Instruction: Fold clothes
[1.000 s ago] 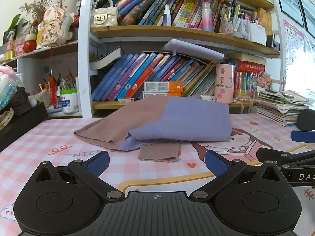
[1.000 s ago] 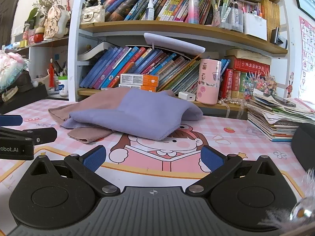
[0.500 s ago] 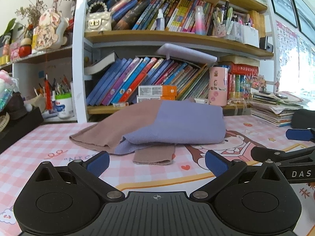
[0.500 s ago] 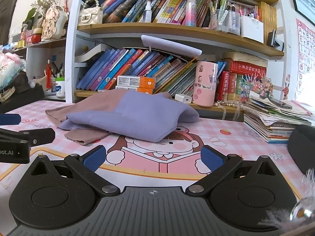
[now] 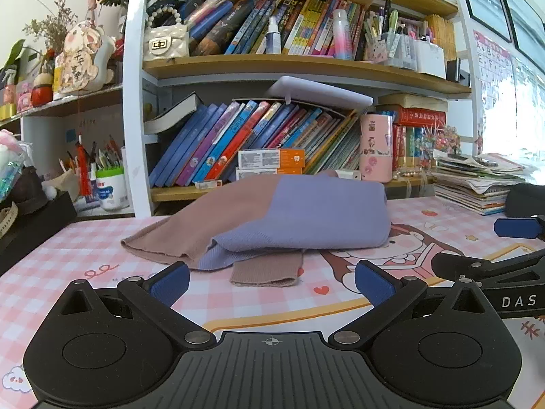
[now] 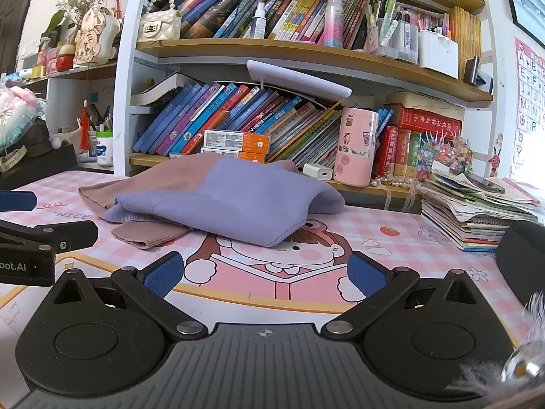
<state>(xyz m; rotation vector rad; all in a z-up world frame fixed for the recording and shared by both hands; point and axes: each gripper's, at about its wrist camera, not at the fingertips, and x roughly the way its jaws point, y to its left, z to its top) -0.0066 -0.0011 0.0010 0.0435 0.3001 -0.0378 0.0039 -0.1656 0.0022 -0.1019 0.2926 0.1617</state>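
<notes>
A folded purple and brown knit garment (image 5: 289, 218) lies on the pink checked table mat (image 5: 68, 259), with a brown cuff (image 5: 269, 272) sticking out at its near edge. It also shows in the right wrist view (image 6: 238, 201). My left gripper (image 5: 270, 283) is open and empty, just short of the cuff. My right gripper (image 6: 265, 276) is open and empty, short of the garment's right front edge. Each gripper shows at the edge of the other's view.
A bookshelf (image 5: 272, 64) full of books stands behind the garment. A pink tumbler (image 6: 356, 146) and a white charger (image 6: 316, 171) stand on its low shelf. A stack of papers (image 6: 477, 211) and a dark object (image 6: 521, 259) lie at the right. A pen cup (image 5: 110, 187) is at the left.
Both grippers have shifted slightly, so the garment sits a little differently in view. The garment has not moved and both grippers stay open.
</notes>
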